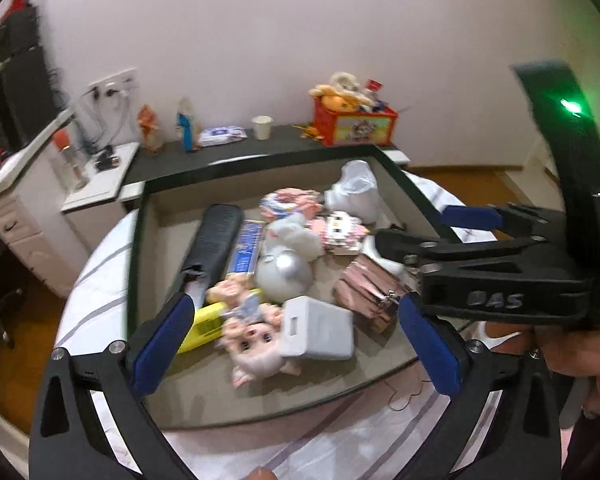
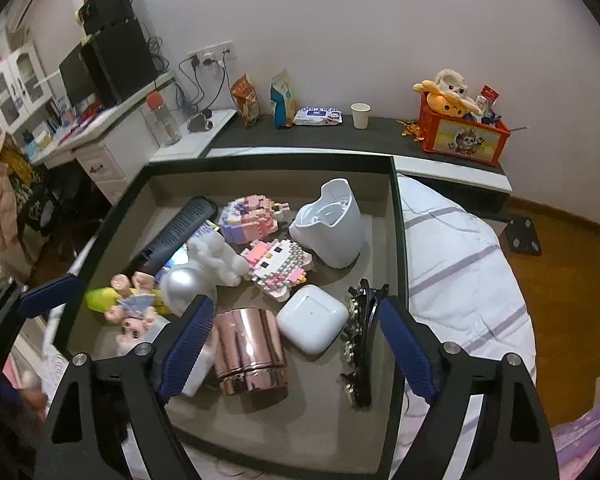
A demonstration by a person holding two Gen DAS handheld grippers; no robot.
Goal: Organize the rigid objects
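Note:
A black-rimmed tray (image 2: 396, 216) on the bed holds mixed objects: a rose-gold metal cup (image 2: 250, 354) on its side, a white earbud case (image 2: 312, 318), a black jewelled hair clip (image 2: 358, 340), a white jug (image 2: 332, 224), two pink block figures (image 2: 278, 266), a white figurine (image 2: 214, 258), a pig-doll (image 1: 252, 336) and a black comb (image 1: 212, 244). My right gripper (image 2: 296, 350) is open above the cup and case, empty. My left gripper (image 1: 292, 338) is open over the pig-doll and a white box (image 1: 318, 328), empty. The right gripper also shows in the left wrist view (image 1: 440, 256).
The tray (image 1: 138, 248) lies on a white striped duvet (image 2: 460, 264). Behind it a dark shelf (image 2: 324, 136) carries snack bags, wipes, a paper cup (image 2: 360, 115) and a red toy crate (image 2: 462, 134). A white desk with a computer stands at left. Wood floor is at right.

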